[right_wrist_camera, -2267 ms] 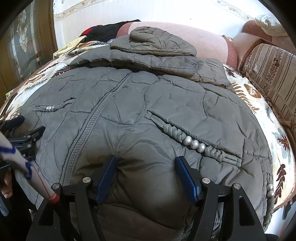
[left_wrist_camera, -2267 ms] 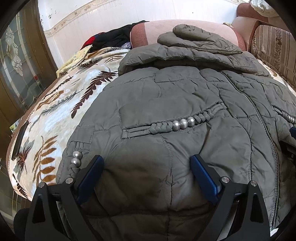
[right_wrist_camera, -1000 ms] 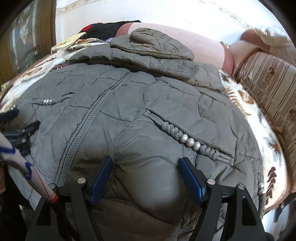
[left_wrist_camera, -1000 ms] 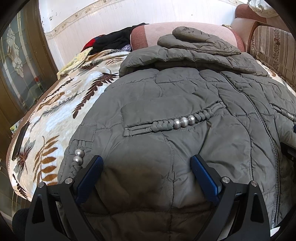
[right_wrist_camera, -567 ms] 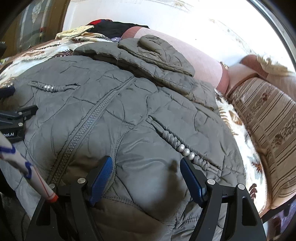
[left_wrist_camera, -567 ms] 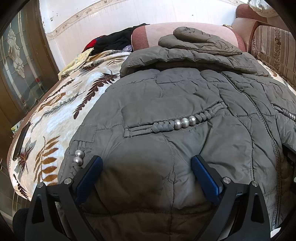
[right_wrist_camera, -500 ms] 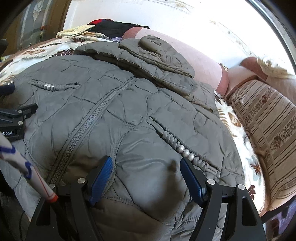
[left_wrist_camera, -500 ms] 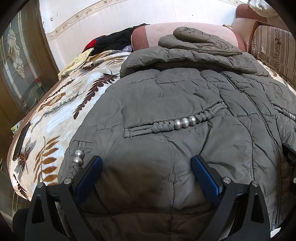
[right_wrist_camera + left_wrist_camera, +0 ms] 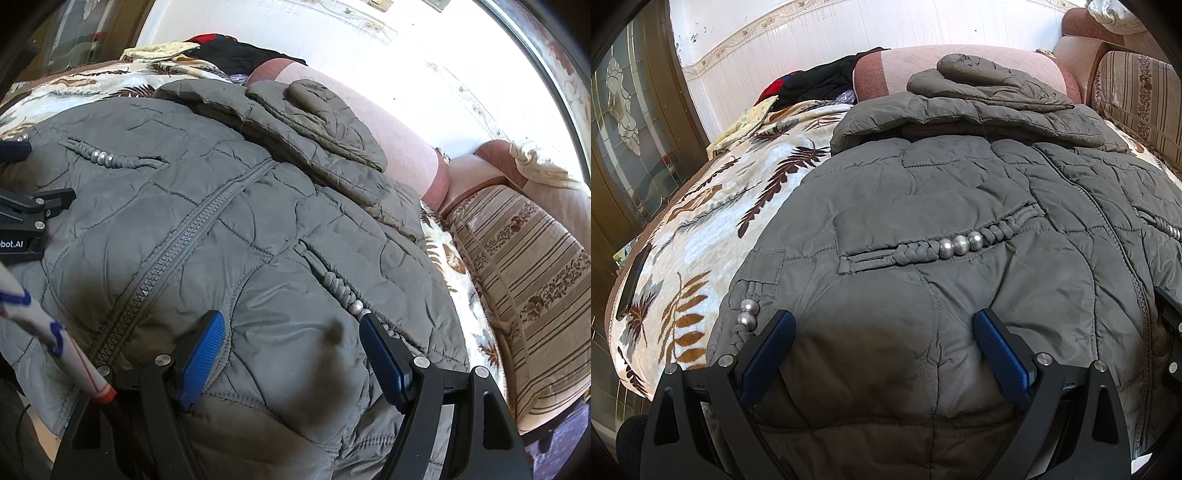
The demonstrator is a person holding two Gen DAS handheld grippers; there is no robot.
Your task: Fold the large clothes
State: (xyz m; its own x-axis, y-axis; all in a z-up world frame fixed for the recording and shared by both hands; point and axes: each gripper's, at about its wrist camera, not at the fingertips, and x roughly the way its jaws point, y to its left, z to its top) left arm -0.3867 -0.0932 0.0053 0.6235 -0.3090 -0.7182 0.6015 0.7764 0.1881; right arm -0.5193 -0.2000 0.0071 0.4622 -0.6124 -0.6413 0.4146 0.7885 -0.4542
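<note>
A large grey-green quilted jacket lies front up on a leaf-patterned blanket, its zipper closed and its sleeves and hood folded across the top. My left gripper hovers open over the jacket's near hem on the left half, nothing between its blue pads. In the right wrist view the jacket fills the middle. My right gripper stands open above the right half of the hem, beside a braided pocket trim with silver beads. The left gripper's black body shows at the left edge.
The leaf-patterned blanket covers a bed or sofa. A pink bolster and dark clothes lie at the far end. A striped cushion borders the right side. A glazed wooden door stands at left. A white sleeve crosses the lower left.
The right gripper has rolled and shifted toward the right, so the jacket now looks tilted and the striped cushion shows more. The left gripper has stayed still. Both jaws remain equally wide.
</note>
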